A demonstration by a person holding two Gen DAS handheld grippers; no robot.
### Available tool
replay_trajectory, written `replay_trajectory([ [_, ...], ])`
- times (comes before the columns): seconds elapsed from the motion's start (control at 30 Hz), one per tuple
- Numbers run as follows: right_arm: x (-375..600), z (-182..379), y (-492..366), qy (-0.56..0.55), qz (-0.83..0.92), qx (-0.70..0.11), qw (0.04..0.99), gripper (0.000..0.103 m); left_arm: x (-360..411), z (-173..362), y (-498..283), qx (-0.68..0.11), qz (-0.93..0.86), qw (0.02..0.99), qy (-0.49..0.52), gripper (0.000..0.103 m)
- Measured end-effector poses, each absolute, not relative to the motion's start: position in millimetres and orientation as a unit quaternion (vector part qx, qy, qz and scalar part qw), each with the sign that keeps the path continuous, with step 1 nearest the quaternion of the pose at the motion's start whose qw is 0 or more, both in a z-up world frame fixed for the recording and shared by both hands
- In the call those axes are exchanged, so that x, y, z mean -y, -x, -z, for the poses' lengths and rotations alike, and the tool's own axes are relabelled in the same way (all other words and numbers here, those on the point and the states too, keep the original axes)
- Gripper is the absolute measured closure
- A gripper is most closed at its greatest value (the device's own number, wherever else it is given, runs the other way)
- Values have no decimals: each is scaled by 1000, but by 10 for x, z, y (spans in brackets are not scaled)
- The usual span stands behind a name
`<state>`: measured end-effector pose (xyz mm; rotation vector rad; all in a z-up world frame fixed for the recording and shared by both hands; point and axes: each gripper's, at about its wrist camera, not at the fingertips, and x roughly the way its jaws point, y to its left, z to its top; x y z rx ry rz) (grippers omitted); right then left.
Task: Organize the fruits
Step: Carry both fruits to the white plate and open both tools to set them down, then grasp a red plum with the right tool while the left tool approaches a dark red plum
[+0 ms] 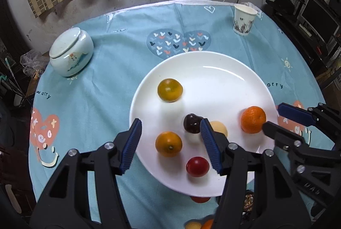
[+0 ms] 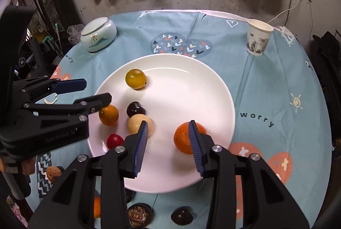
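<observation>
Now six fruits lie on the white plate (image 1: 213, 71), which stands on a round table with a light blue tablecloth (image 1: 119, 71). At the far side of the plate is a yellow-green fruit (image 1: 169, 90). Near the middle are a dark purple fruit (image 1: 192, 123) and, touching it, a pale cream fruit (image 2: 138, 125). An orange fruit (image 1: 168, 144) and a small red fruit (image 1: 197, 166) lie at the near left part of the plate. A bigger mandarin (image 1: 253, 119) lies alone at the right part.

The left gripper (image 1: 170, 143) hangs over the near left part of the plate. Its jaws stand half open and hold nothing; the orange fruit shows between them but the pads do not touch it. The right gripper (image 2: 168, 148) is above the plate just beside the mandarin. Its jaws are narrow and empty, and one pad stands in front of the mandarin.

More small fruits lie on the cloth near the front rim of the plate. Farther away stand a ceramic jar with lid (image 1: 71, 52) at the left and a paper cup (image 1: 244, 19) at the right.
</observation>
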<state>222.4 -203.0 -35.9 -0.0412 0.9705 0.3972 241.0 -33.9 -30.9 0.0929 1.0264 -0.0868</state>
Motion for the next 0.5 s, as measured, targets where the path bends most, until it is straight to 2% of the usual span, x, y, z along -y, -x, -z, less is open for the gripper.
replay_trajectory([
  [0.23,2279,92,-1599,1,-207,-448,870,63,45,-84,-1910,-455,44,889,-35,43],
  [0.5,2346,588,-529,-3,-222,-507,833,63,-280,-54,-1063,-458,52,886,-36,40],
])
